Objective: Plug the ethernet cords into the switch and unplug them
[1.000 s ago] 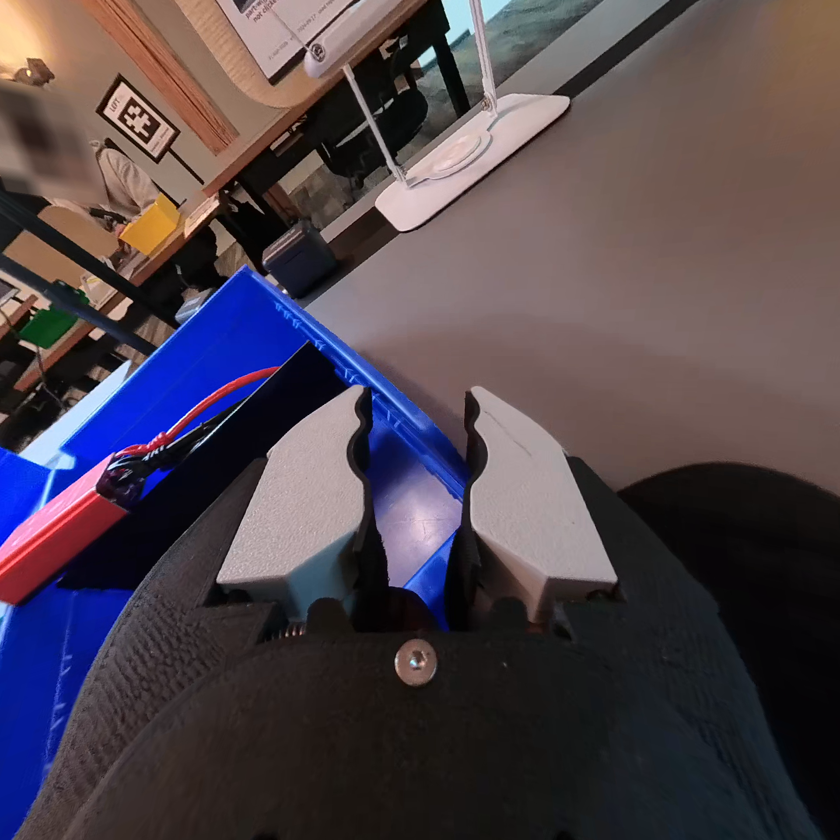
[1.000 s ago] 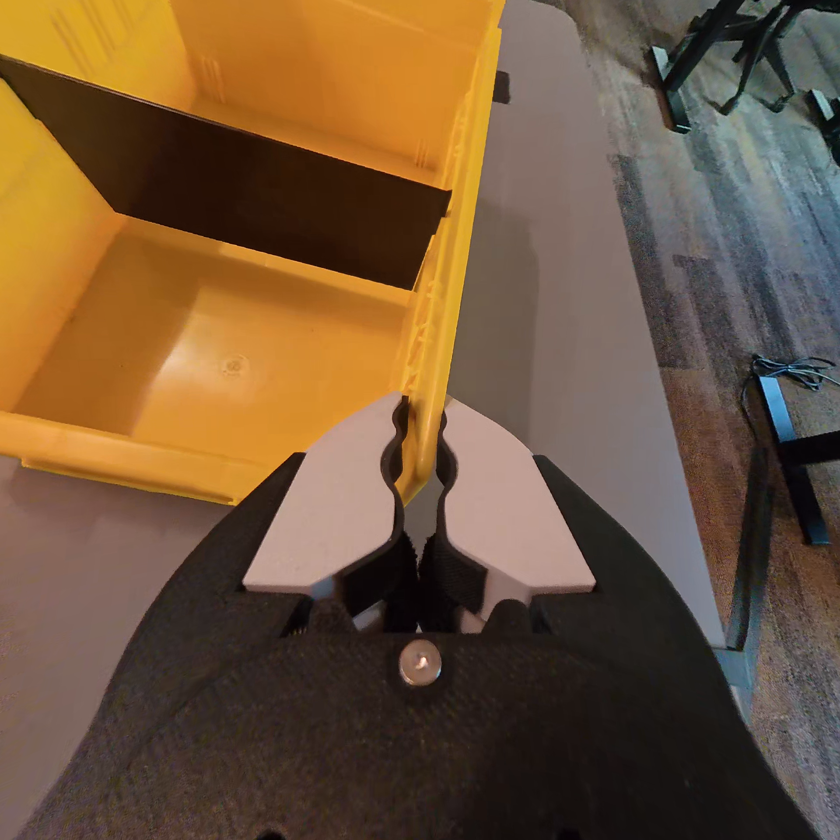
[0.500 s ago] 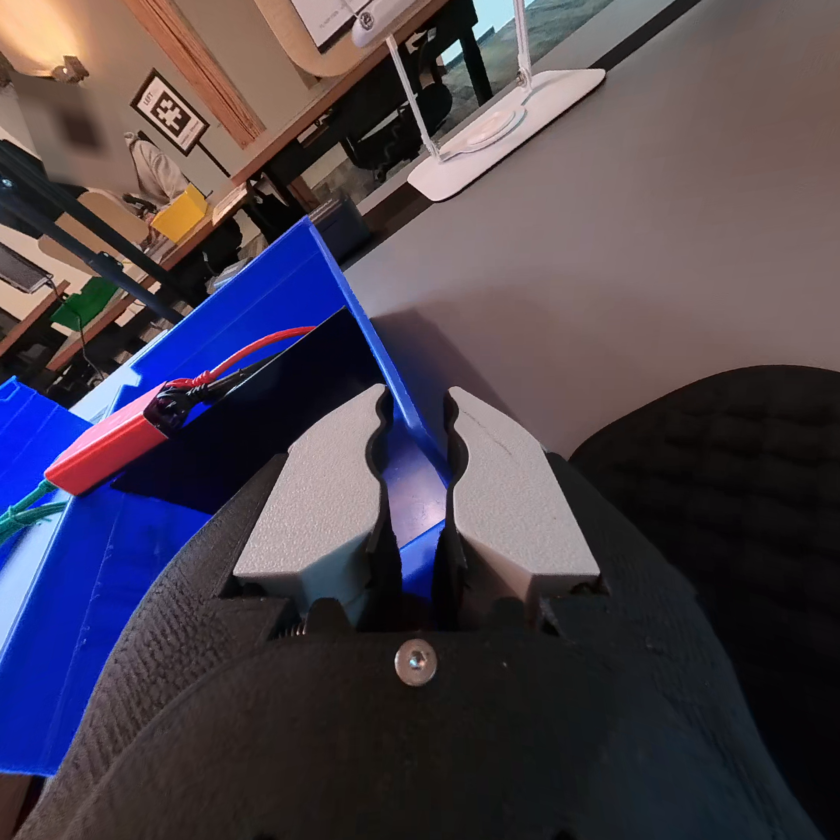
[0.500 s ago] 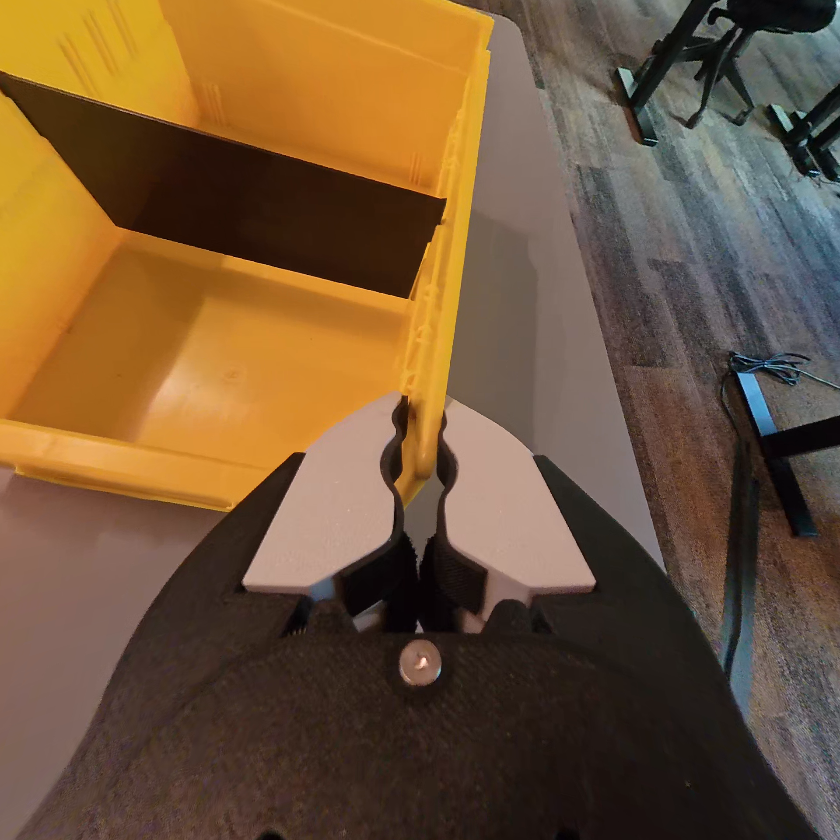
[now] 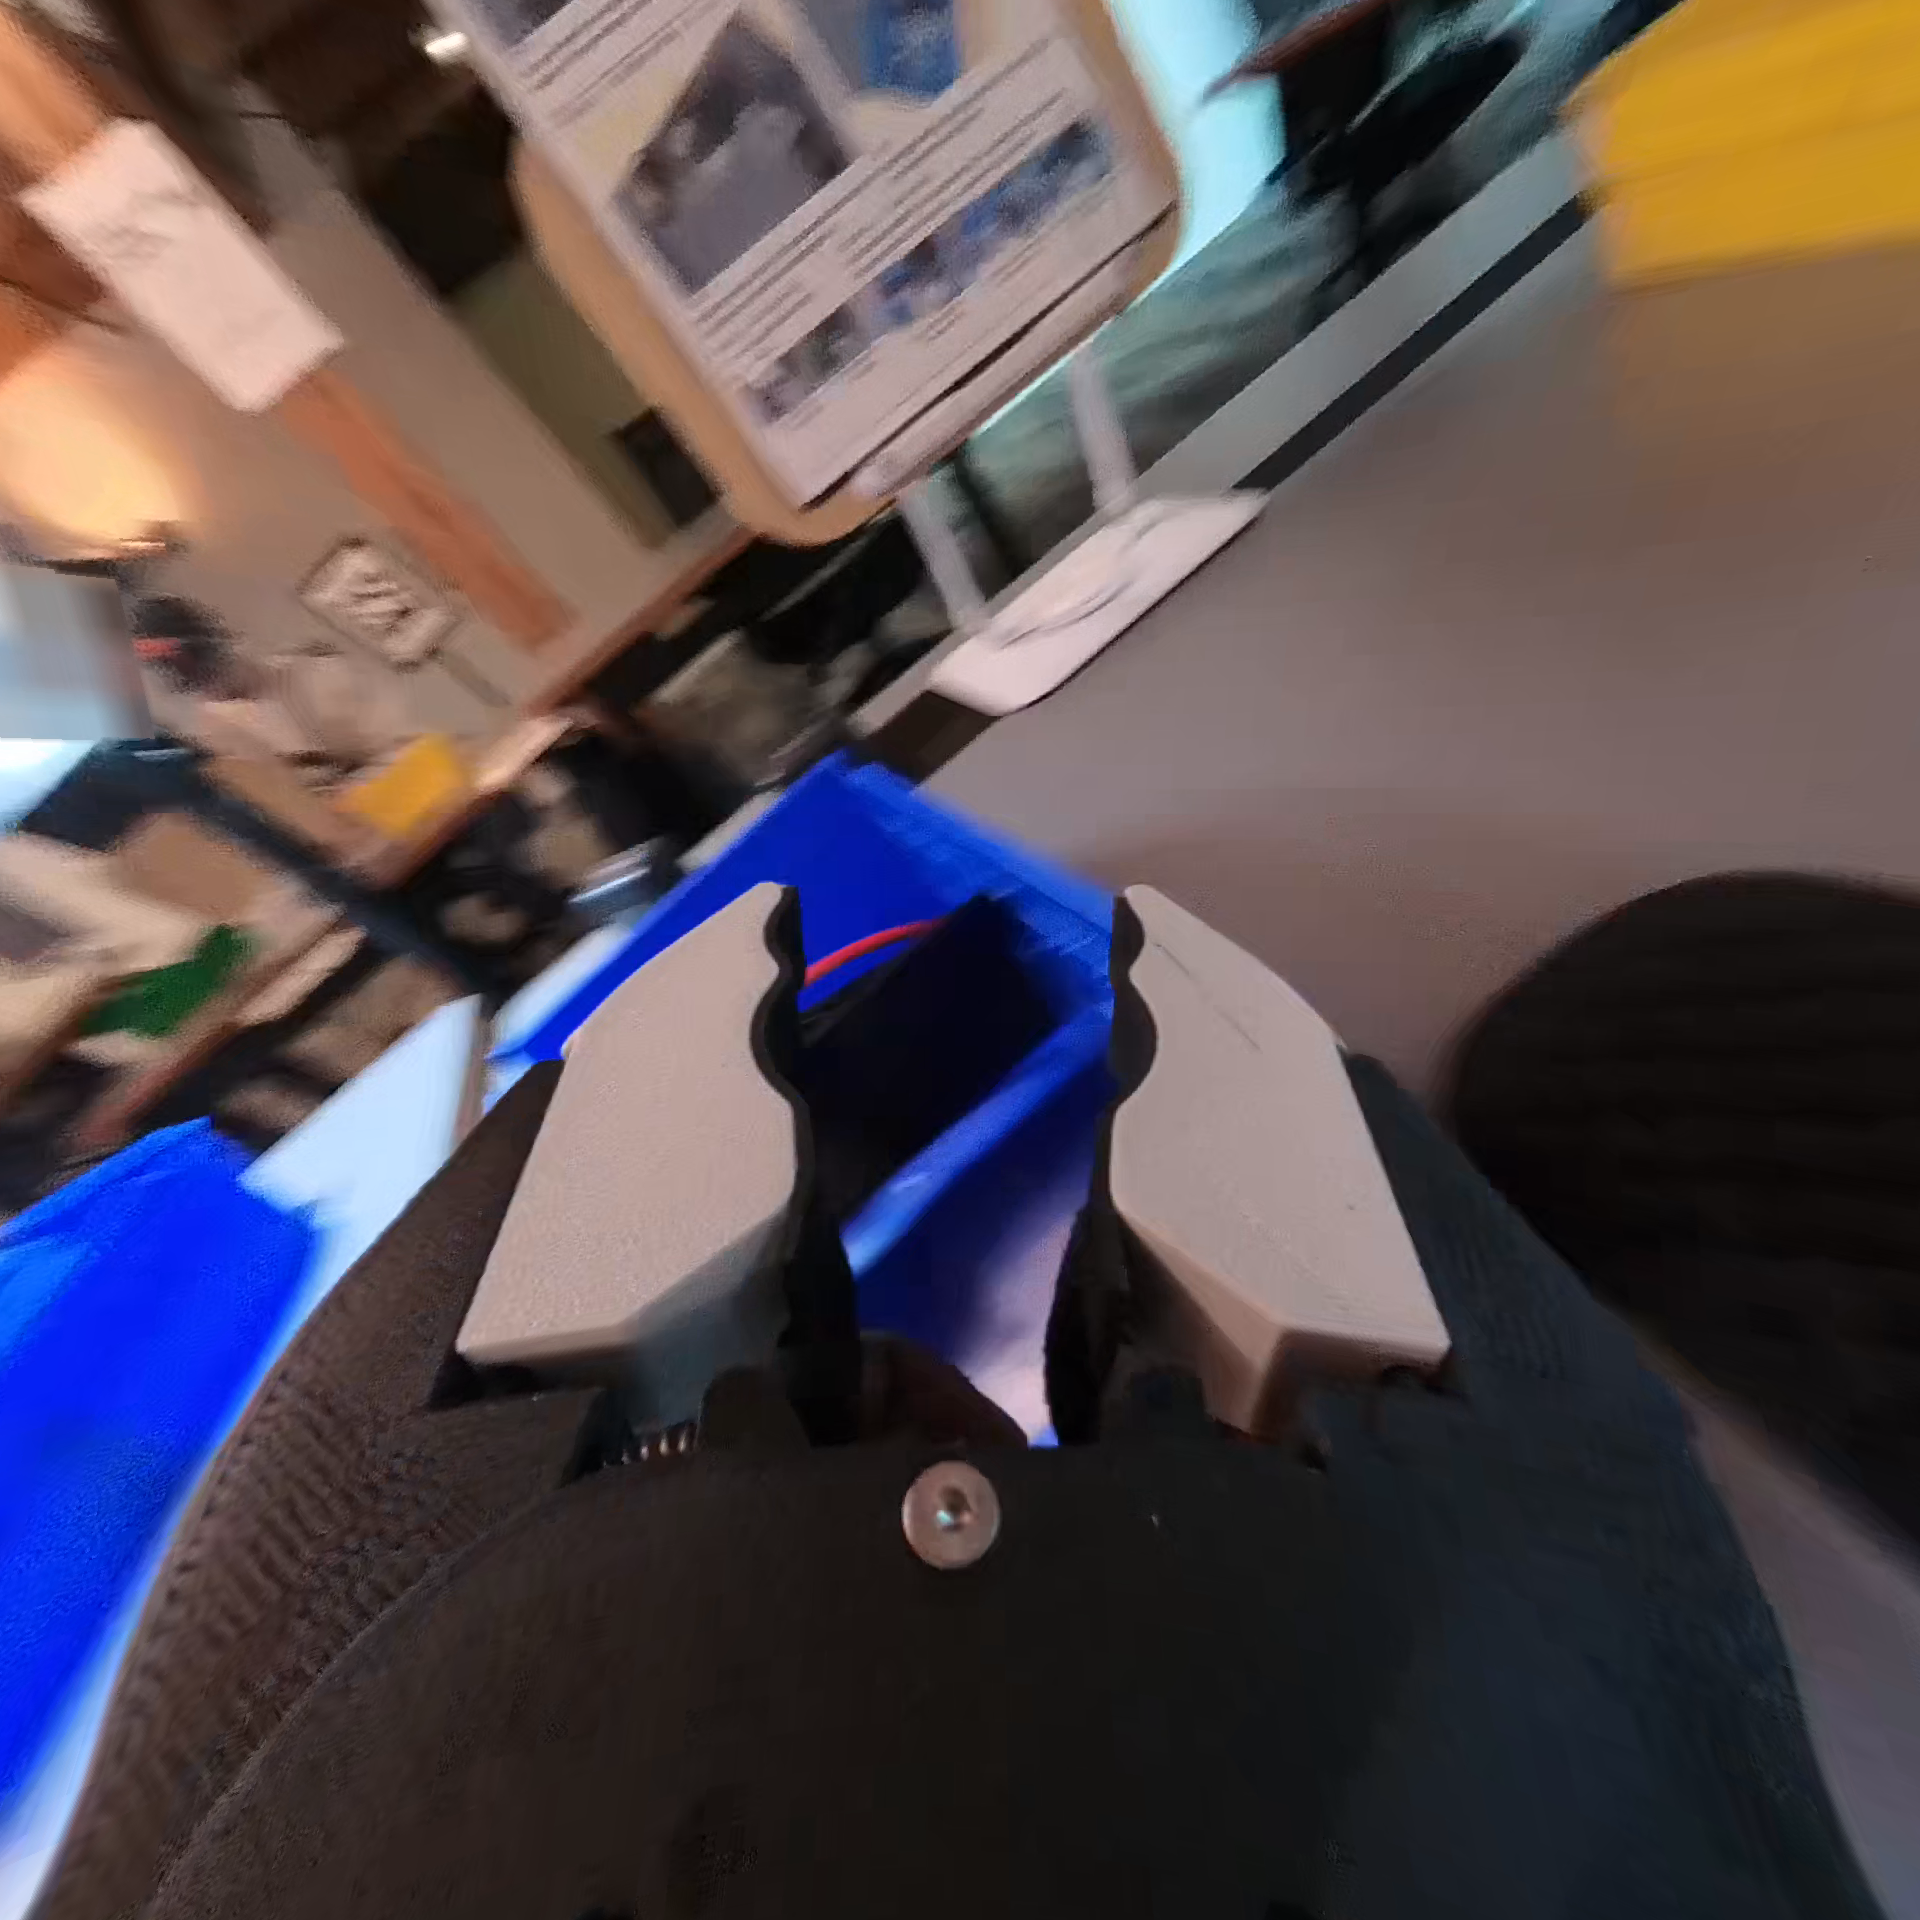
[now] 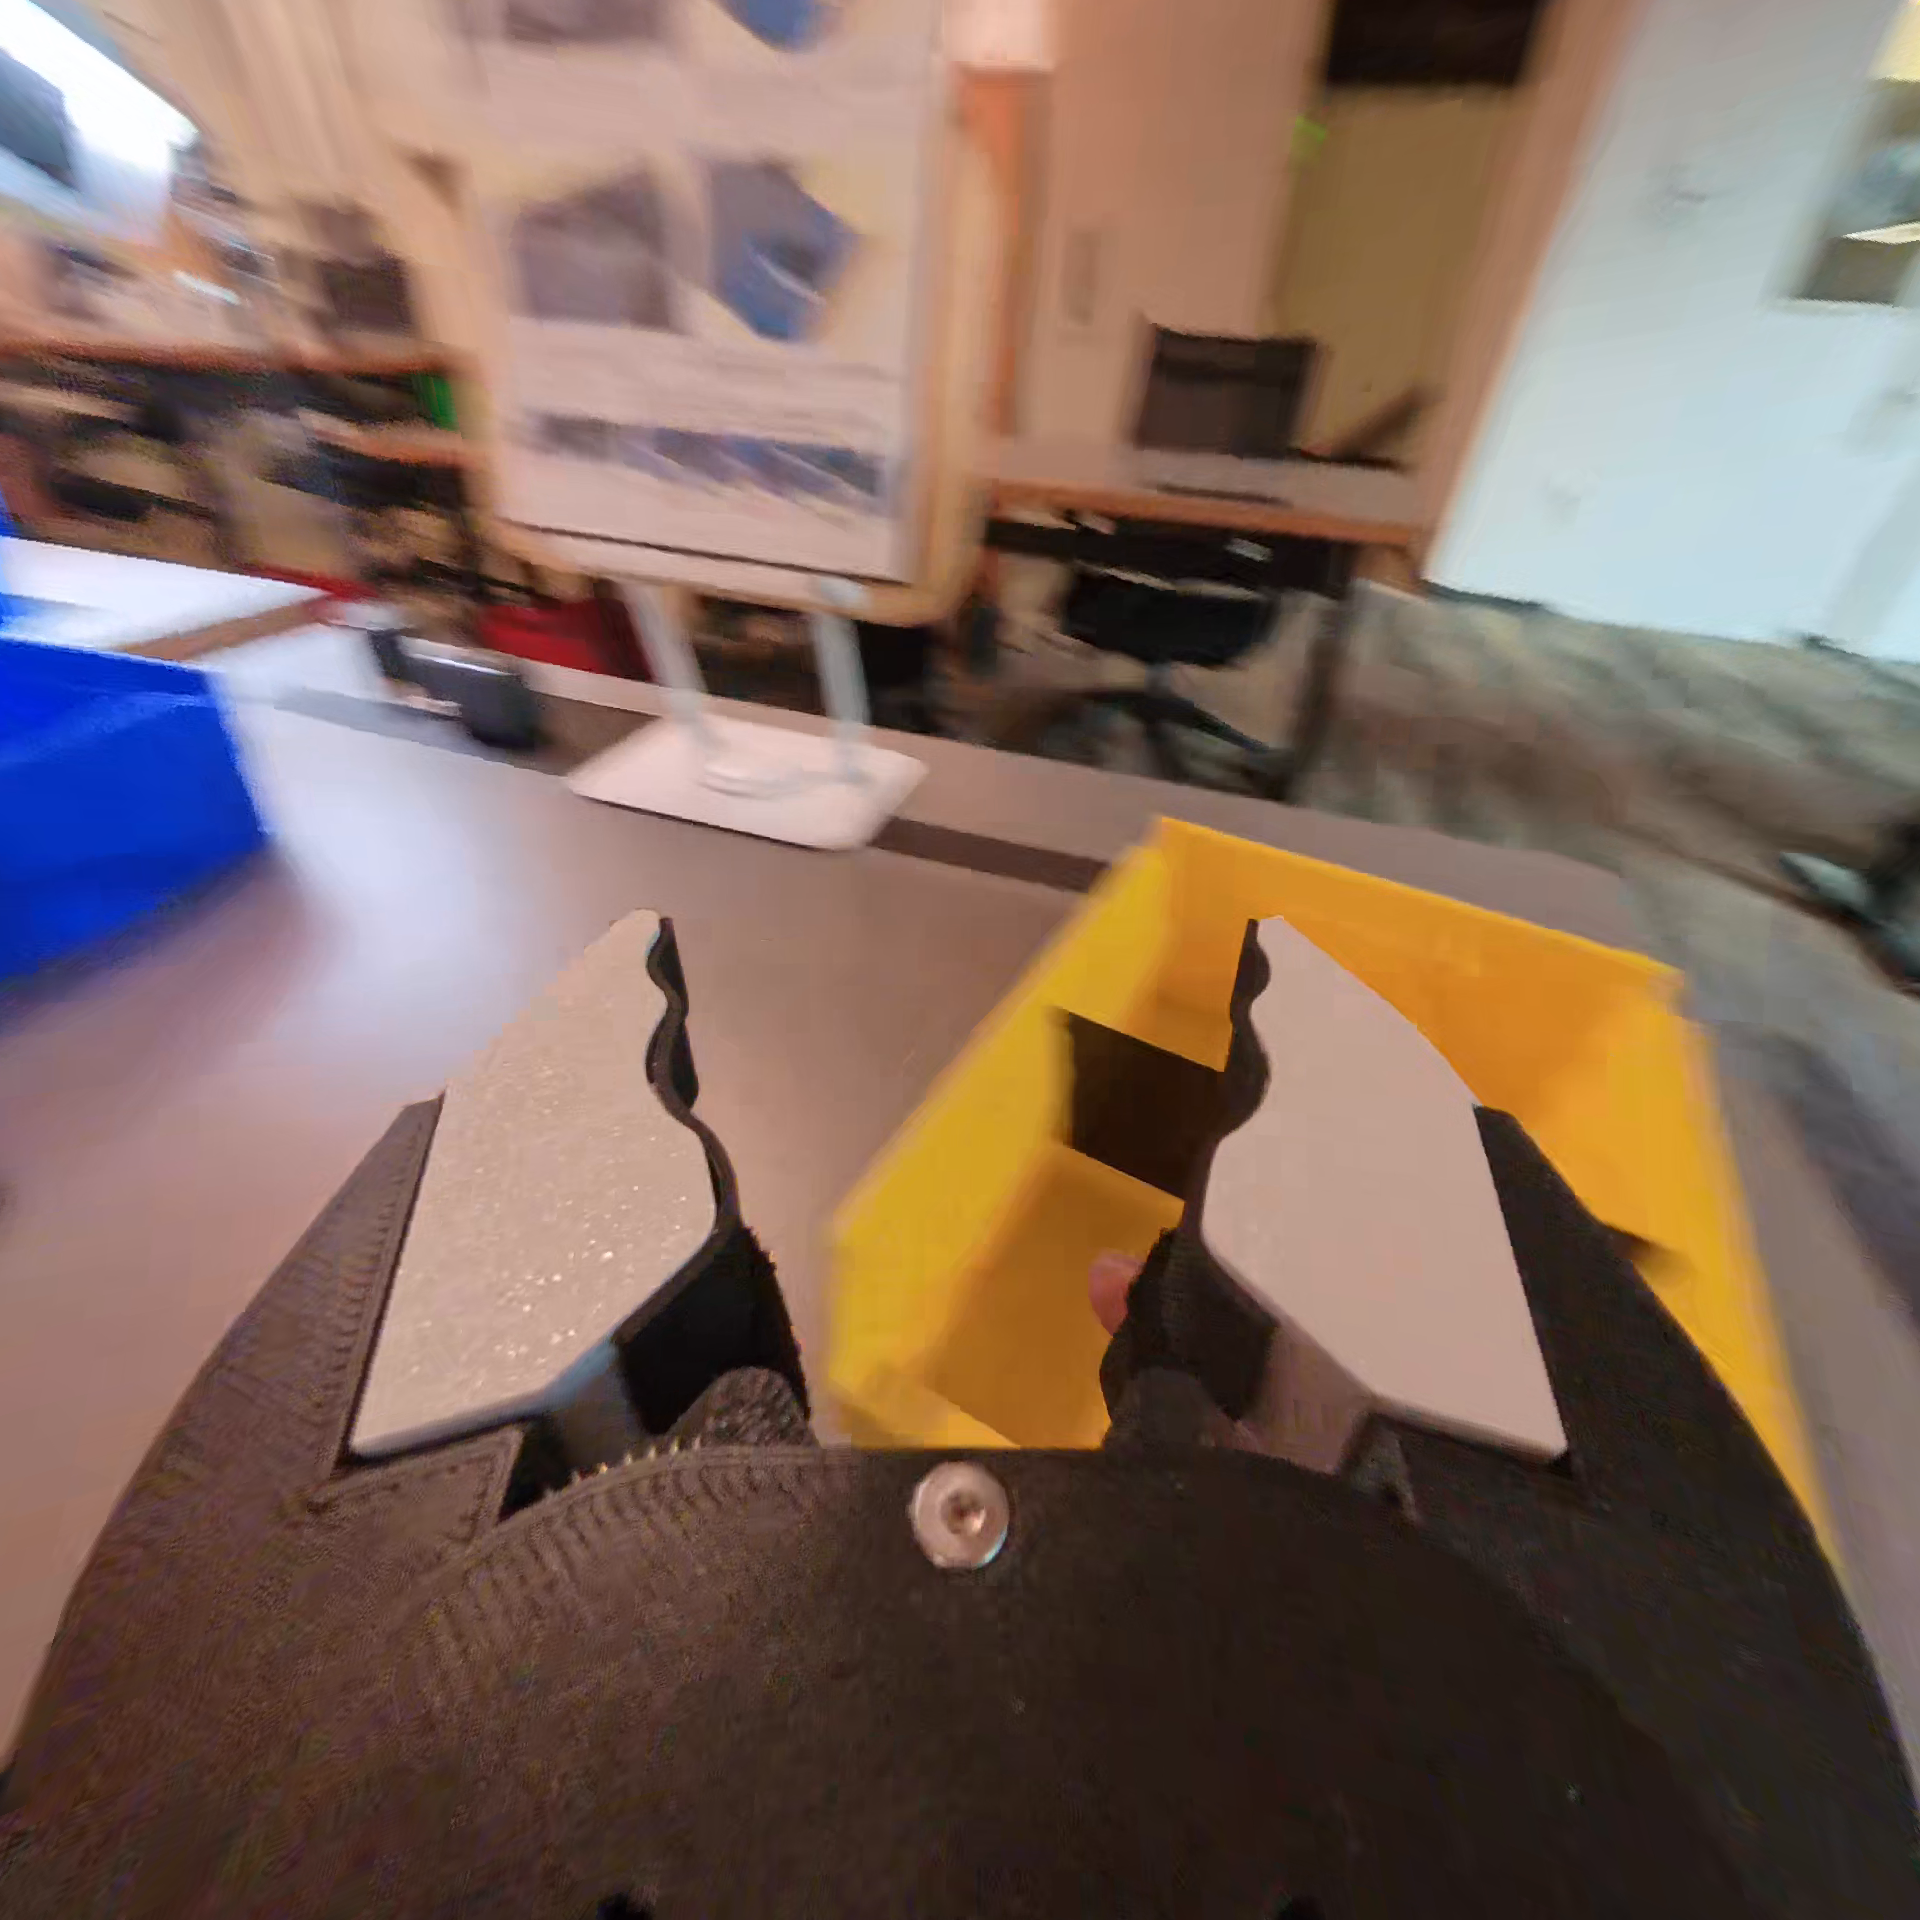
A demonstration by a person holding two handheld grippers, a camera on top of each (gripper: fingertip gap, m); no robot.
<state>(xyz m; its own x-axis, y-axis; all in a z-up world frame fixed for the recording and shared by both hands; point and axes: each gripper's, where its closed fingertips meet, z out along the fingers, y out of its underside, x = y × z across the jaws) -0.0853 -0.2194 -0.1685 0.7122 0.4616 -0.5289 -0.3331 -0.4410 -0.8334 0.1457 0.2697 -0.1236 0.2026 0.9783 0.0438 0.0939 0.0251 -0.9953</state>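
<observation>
Right now both grippers are empty and spread: the left gripper (image 5: pixel 956 935) has its jaws apart over the near corner of the blue bin (image 5: pixel 935 831), the right gripper (image 6: pixel 956 966) is wide apart with the yellow bin (image 6: pixel 1455 966) showing between and behind its fingers. Both views are motion-blurred, so detail is poor. No switch and no ethernet cords can be made out in either view (a red wire (image 5: pixel 873 943) runs beside a black divider (image 5: pixel 935 1029) in the blue bin, but whether it belongs to the task I cannot tell). The yellow bin's visible compartments look empty around its own black divider (image 6: pixel 1132 1091). Judgement: the step in hand is locating and reaching for the task items, likely in the blue bin. Do it well by slowing until the view sharpens, keeping jaws apart, clearing the bin wall, and approaching over the grey counter (image 6: pixel 520 987).
</observation>
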